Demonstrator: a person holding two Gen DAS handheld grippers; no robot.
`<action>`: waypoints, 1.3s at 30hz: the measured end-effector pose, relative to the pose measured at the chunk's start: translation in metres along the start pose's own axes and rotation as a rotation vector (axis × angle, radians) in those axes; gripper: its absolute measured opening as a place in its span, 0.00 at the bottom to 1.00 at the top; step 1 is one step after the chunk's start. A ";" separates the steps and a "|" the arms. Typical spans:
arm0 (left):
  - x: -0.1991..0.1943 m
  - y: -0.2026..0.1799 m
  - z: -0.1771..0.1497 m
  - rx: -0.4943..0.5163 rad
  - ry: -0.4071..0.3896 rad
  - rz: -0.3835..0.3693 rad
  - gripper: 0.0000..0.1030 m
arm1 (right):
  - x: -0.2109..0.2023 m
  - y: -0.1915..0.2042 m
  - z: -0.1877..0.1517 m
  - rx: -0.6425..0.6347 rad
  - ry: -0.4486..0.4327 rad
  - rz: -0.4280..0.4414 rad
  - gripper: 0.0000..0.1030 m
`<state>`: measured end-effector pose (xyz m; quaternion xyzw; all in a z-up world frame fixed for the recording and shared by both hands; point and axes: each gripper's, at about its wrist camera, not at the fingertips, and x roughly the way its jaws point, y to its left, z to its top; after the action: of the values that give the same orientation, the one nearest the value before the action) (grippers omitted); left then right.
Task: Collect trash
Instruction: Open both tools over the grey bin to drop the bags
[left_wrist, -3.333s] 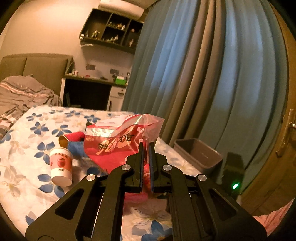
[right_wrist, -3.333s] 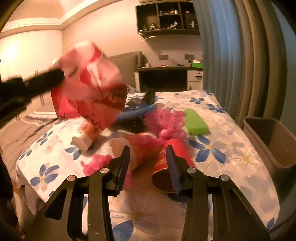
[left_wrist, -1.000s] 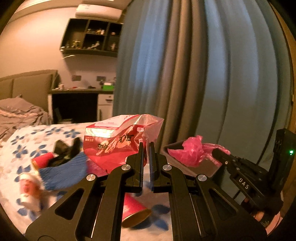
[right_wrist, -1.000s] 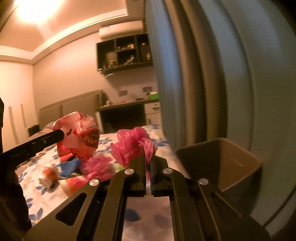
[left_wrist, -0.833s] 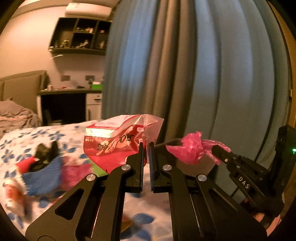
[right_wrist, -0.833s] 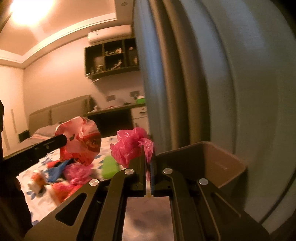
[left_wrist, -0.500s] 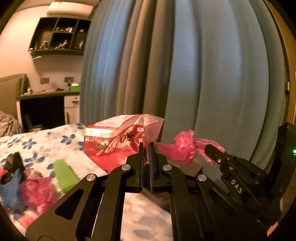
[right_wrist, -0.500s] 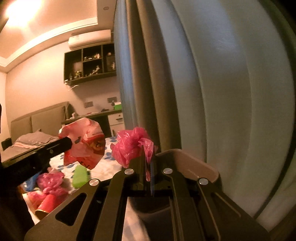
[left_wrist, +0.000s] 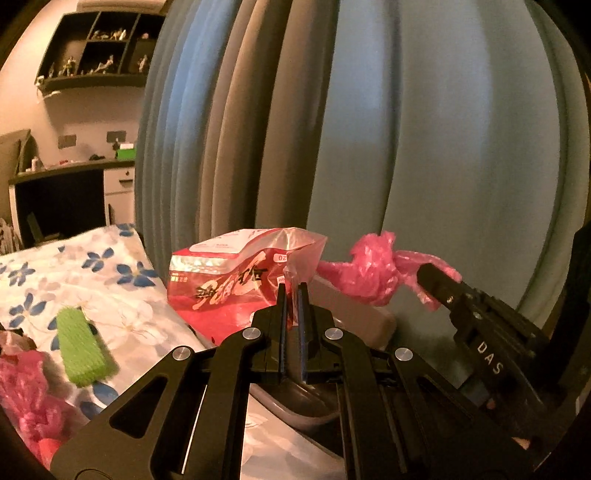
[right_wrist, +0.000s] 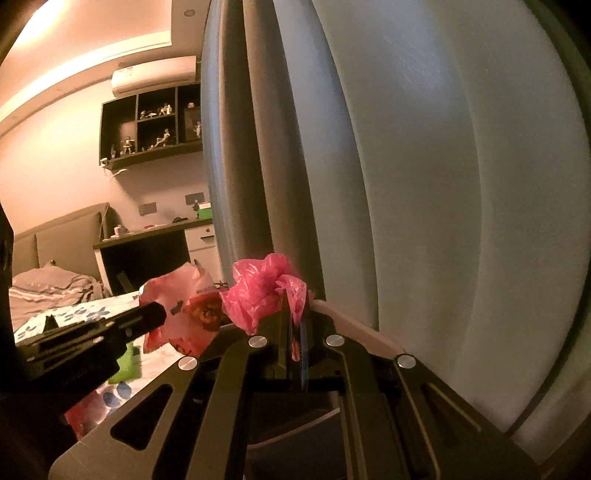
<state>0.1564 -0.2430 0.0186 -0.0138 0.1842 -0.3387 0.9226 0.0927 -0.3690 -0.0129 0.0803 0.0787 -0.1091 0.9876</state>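
My left gripper (left_wrist: 292, 291) is shut on a red snack bag (left_wrist: 229, 284) and holds it over the near rim of a grey trash bin (left_wrist: 354, 314). My right gripper (right_wrist: 294, 295) is shut on a crumpled pink plastic bag (right_wrist: 264, 291) and holds it above the same bin (right_wrist: 354, 321). The right gripper (left_wrist: 428, 275) with its pink bag (left_wrist: 373, 269) shows at the right of the left wrist view. The left gripper (right_wrist: 155, 314) with the snack bag (right_wrist: 188, 310) shows at the left of the right wrist view.
The bin stands between a floral bed (left_wrist: 92, 288) and a blue-grey curtain (left_wrist: 406, 129). On the bed lie a green sponge-like block (left_wrist: 79, 345) and more pink plastic (left_wrist: 26, 391). A desk (left_wrist: 66, 195) and wall shelf stand at the far wall.
Both grippers have swung right from the bed toward the curtain, carrying their bags. The bin has come close beneath them, and the bed trash has slid off to the left.
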 end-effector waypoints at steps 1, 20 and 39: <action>0.002 0.000 -0.001 -0.003 0.003 -0.004 0.04 | 0.001 -0.001 0.000 0.003 0.001 -0.001 0.04; 0.040 0.000 -0.013 -0.033 0.074 -0.044 0.06 | 0.024 -0.003 0.003 0.011 0.028 -0.040 0.04; 0.021 0.038 -0.016 -0.219 0.031 0.035 0.87 | 0.033 0.002 0.004 0.004 0.039 -0.045 0.32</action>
<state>0.1896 -0.2252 -0.0093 -0.1061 0.2346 -0.3007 0.9183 0.1259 -0.3747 -0.0146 0.0826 0.0996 -0.1298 0.9831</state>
